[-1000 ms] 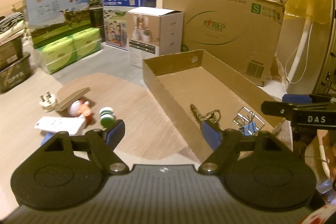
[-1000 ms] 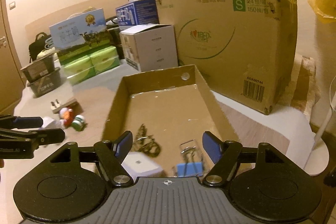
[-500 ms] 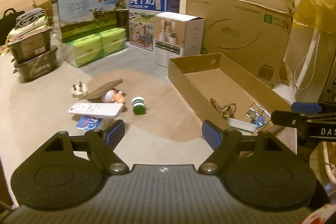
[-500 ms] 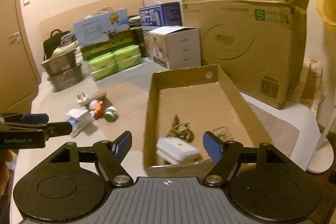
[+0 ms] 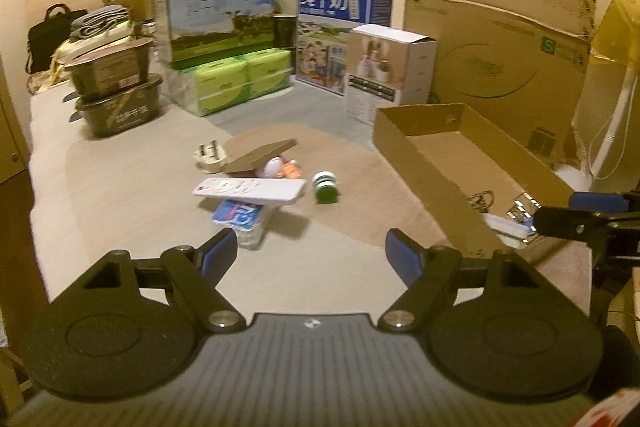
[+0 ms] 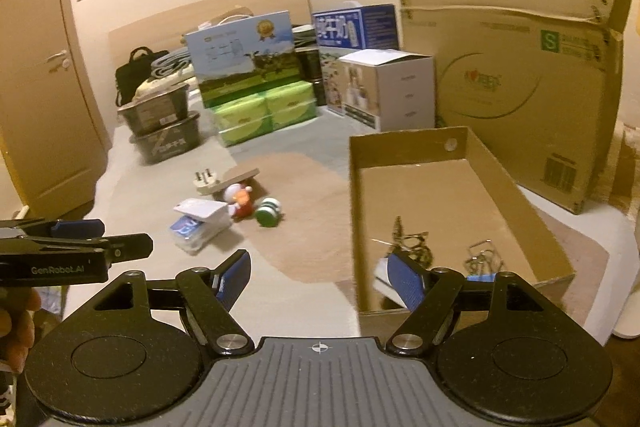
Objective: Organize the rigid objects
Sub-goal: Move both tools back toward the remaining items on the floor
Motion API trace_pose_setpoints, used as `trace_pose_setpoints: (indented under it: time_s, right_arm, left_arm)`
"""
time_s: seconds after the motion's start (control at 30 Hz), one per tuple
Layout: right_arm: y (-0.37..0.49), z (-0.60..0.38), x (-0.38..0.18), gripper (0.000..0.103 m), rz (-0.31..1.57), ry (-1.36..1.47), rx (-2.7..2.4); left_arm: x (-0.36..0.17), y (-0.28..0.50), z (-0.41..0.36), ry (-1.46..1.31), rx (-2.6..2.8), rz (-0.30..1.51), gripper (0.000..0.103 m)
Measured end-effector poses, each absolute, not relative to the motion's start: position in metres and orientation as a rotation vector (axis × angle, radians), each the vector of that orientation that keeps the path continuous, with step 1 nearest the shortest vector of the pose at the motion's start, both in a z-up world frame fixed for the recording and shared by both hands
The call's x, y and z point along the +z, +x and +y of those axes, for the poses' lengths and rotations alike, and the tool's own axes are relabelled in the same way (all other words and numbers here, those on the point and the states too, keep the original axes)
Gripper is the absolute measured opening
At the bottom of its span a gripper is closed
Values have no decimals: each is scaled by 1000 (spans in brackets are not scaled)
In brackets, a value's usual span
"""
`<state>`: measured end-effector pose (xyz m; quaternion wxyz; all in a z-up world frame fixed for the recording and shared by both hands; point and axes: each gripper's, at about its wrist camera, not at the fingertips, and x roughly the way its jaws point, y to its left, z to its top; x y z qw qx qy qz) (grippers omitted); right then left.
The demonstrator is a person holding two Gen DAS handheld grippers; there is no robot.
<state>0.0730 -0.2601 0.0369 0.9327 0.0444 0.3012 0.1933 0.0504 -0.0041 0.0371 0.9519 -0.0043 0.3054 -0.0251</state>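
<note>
Loose items lie on the rug: a white remote (image 5: 250, 190) across a blue packet (image 5: 240, 215), a green-and-white spool (image 5: 326, 187), a small toy figure (image 5: 280, 167), a white plug (image 5: 210, 157) and a cardboard scrap (image 5: 260, 153). My left gripper (image 5: 310, 259) hangs open and empty, short of the remote. The shallow cardboard tray (image 6: 354, 187) holds keys (image 6: 412, 243), binder clips (image 6: 482, 261) and a white box (image 5: 506, 229). My right gripper (image 6: 320, 277) is open and empty above the tray's near left corner, and its right finger hides part of the box.
Tissue packs (image 5: 240, 79), milk cartons (image 5: 344, 23), a white box (image 5: 388, 67) and dark bins (image 5: 116, 95) line the back. A big cardboard box (image 6: 516, 87) stands behind the tray. A door (image 6: 40, 87) is at left and a fan stand (image 5: 612, 131) at right. A hand (image 6: 16, 323) holds the left gripper.
Both grippers have drawn back from the tray, so more of the floor shows. The left view has swung towards the loose items. The white box now lies at the tray's near end.
</note>
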Motion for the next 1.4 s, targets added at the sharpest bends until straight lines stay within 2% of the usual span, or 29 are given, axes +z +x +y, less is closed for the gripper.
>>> trace_pose_setpoints:
  time_s: [0.7, 1.4]
  right_arm:
    - [94, -207, 28, 76, 624, 34, 485]
    - [196, -137, -7, 76, 640, -112, 641]
  left_arm:
    - [22, 67, 55, -17, 43, 650, 79]
    - [-18, 136, 99, 5, 6, 709, 79]
